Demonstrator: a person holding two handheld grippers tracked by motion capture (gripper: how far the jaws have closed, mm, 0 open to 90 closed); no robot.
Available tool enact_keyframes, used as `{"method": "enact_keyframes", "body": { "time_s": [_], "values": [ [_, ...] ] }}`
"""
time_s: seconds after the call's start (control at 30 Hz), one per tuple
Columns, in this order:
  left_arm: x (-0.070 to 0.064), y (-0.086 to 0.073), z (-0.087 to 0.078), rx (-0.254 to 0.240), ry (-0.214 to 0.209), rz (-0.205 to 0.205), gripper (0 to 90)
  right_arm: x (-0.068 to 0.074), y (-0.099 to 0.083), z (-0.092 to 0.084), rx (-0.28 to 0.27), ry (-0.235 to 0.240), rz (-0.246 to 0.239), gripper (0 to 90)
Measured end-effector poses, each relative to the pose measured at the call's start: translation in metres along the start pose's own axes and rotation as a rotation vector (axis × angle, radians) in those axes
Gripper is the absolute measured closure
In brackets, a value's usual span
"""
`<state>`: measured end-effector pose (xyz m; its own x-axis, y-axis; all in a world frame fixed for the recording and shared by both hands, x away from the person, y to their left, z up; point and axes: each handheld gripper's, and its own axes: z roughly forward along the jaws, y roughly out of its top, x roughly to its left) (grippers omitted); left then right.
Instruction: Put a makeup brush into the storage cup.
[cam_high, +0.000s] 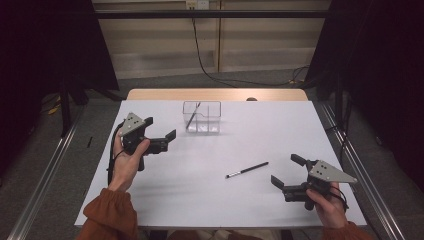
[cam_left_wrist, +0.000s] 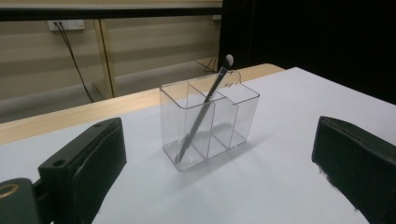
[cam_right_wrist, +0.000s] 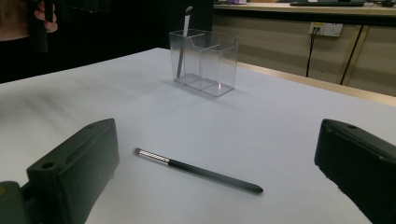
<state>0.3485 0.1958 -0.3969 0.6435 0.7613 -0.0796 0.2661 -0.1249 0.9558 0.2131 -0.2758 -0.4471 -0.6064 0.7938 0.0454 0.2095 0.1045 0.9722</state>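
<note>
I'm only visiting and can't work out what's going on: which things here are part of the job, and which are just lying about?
Part of the job:
- brush on the table
- clear holder, with another brush in it
- left gripper and right gripper, both open

Just lying about:
- wall socket and its cable
- wooden table edge

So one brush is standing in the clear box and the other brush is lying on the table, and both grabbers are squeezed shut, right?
Nearly. Both grippers are open, not shut: the high view shows the left gripper and right gripper with jaws apart. One brush stands in the clear box; the other brush lies on the table.
</note>
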Motion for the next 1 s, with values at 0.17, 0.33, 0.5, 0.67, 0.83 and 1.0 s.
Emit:
{"method": "enact_keyframes", "body": {
  "time_s": [0.17, 0.33, 0.5, 0.67, 0.83, 1.0],
  "values": [
    [-0.004, -0.009, -0.011, -0.01, -0.004, -0.001, 2.6, 0.0, 0.0, 0.0, -0.001, -0.001, 0.0, 0.0],
    [-0.008, -0.017, -0.023, -0.015, 0.009, 0.017, 2.4, 0.0, 0.0, 0.0, 0.001, 0.005, 0.002, 0.0],
    [-0.013, -0.023, -0.031, -0.001, 0.018, 0.029, 2.7, 0.0, 0.0, 0.002, 0.002, 0.005, -0.003, 0.0],
    [-0.014, -0.031, -0.043, -0.012, 0.016, 0.022, 2.6, 0.0, 0.001, 0.001, 0.0, 0.003, -0.003, 0.0],
    [-0.017, -0.037, -0.05, -0.016, 0.035, 0.008, 2.4, 0.0, 0.001, 0.002, 0.001, 0.007, -0.004, 0.0],
    [-0.02, -0.044, -0.063, -0.018, 0.047, -0.002, 2.4, 0.001, 0.001, 0.004, 0.002, 0.01, -0.008, 0.0]
  ]
}}
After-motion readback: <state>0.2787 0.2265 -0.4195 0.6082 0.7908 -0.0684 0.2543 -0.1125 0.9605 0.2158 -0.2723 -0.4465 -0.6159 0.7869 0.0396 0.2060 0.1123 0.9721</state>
